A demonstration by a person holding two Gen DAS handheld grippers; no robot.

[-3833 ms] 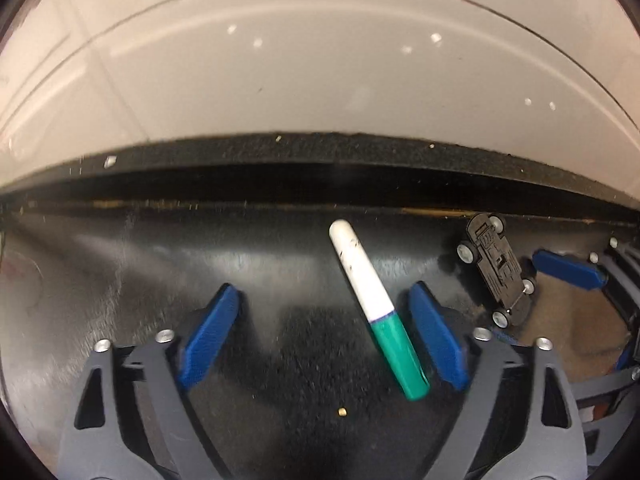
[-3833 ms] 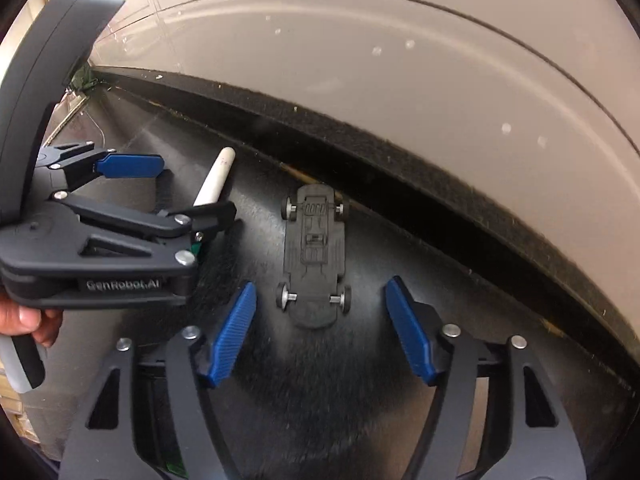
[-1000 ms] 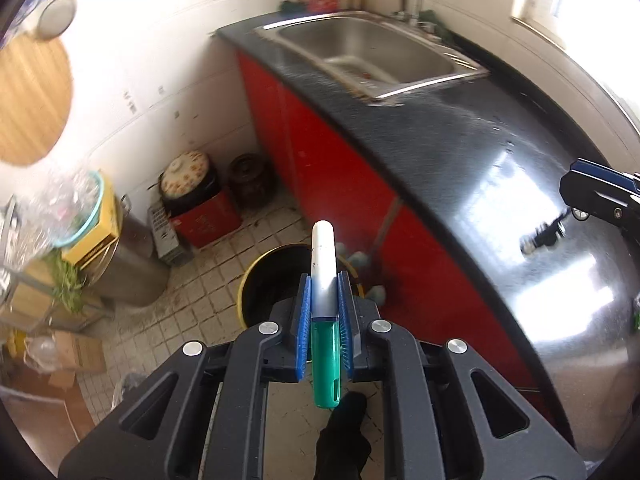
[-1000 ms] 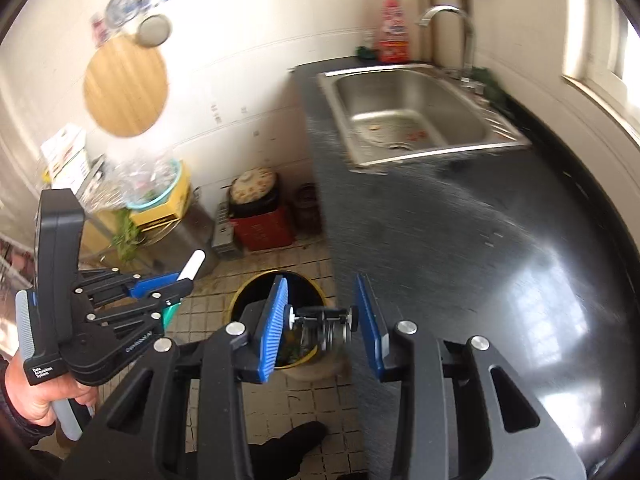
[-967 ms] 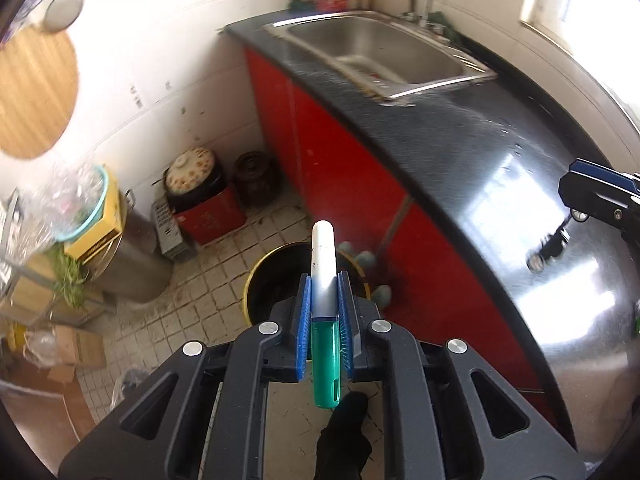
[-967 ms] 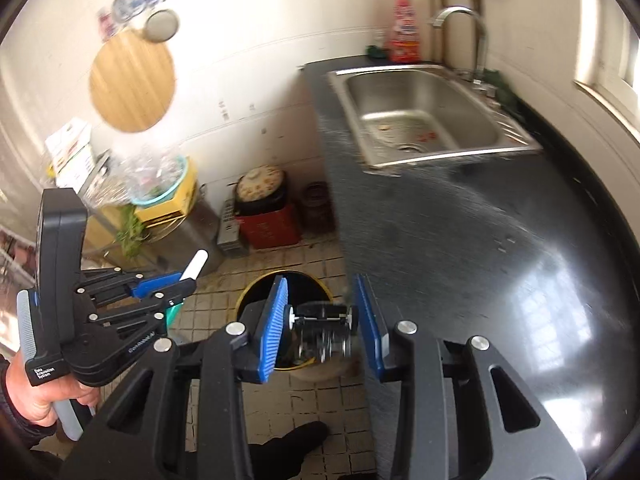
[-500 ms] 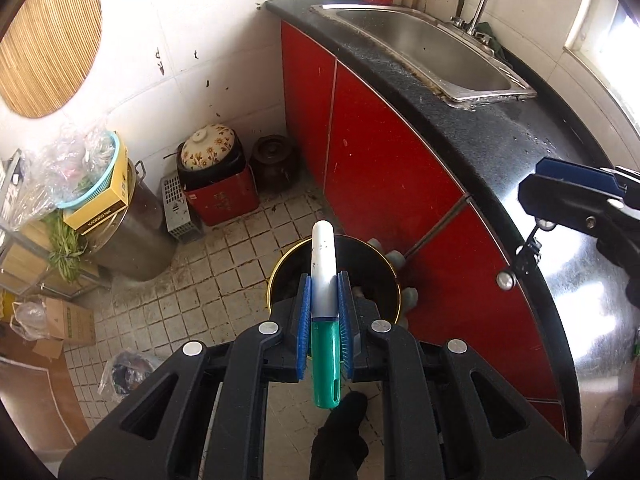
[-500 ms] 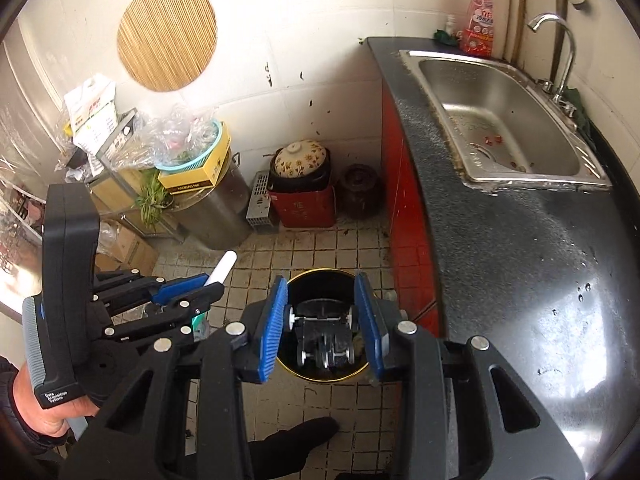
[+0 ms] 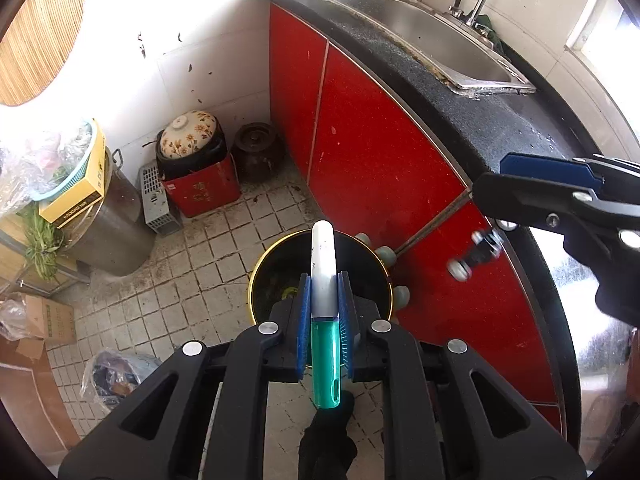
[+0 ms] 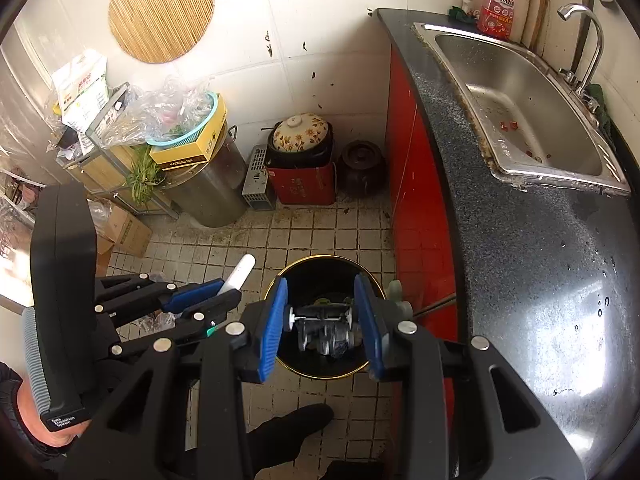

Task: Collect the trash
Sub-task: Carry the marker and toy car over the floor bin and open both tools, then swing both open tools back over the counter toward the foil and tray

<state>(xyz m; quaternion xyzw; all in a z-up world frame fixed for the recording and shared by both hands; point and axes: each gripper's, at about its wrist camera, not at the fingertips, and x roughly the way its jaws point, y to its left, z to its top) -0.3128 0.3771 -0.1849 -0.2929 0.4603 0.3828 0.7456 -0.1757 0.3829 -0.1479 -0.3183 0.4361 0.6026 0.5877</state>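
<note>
A smooth white marker (image 9: 323,276) with a teal cap is clamped in the left gripper (image 9: 324,312), above the round, gold-rimmed black bin (image 10: 362,366) on the tiled floor. The right gripper (image 10: 322,320) pinches a small dark toy car (image 10: 320,330) by its wheels, over the bin's mouth beside the glossy red cabinet (image 10: 416,208).

Both tongs hang over the bin (image 10: 324,364) on the floor, the left tongs (image 9: 325,320) left of the right tongs (image 10: 322,320). The worktop (image 10: 540,280) lies to their right, with the sink (image 10: 532,96) set in it farther ahead.
</note>
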